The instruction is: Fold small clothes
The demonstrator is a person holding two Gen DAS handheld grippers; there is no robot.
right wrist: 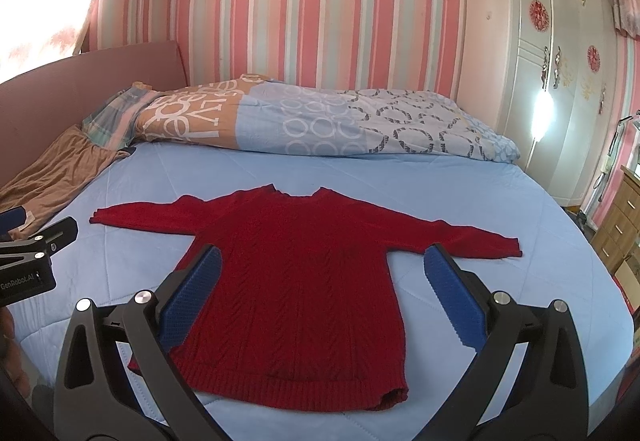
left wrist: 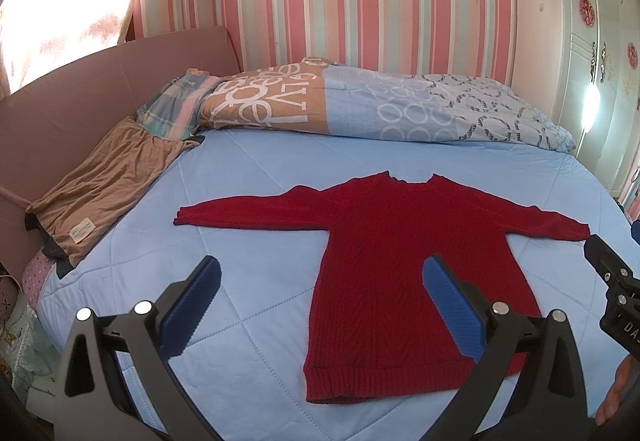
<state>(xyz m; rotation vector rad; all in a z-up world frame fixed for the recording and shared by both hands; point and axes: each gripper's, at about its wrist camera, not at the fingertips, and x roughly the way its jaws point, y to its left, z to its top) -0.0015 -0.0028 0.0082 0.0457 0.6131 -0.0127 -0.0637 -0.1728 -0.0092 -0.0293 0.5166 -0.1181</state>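
Red knit sweater (left wrist: 372, 269) lies flat on your light-blue quilted bedspread (left wrist: 248, 177), front down or up I can't tell. Both sleeves are spread out sideways, the neckline points toward the far wall, and the ribbed hem sits nearest you. No folds in it yet.

Your left gripper (left wrist: 320, 305) hangs above the bed with jaws spread wide and nothing between the blue pads (left wrist: 200, 297). In the left wrist view its left finger is over bare bedspread and its right finger is over the sweater body, near the right armpit. No contact with the fabric that I can confirm.

Your right gripper (right wrist: 320, 293) is likewise wide apart and empty. In the right wrist view its left finger overlaps the sweater's left side below the sleeve, and its right finger sits just under the right sleeve, near the cuff (right wrist: 512, 247). Contact can't be judged here either.

Each gripper shows at the edge of the other's camera, so they're side by side over the near half of the sweater.

Other items on the bed: a tan folded garment (left wrist: 104, 185) at the left edge against the pink headboard (left wrist: 80, 93), well apart from the sweater, and a patterned duvet (left wrist: 360, 105) bunched along the far side under the striped wall (left wrist: 360, 9). A white wardrobe (right wrist: 540, 61) stands at the right.
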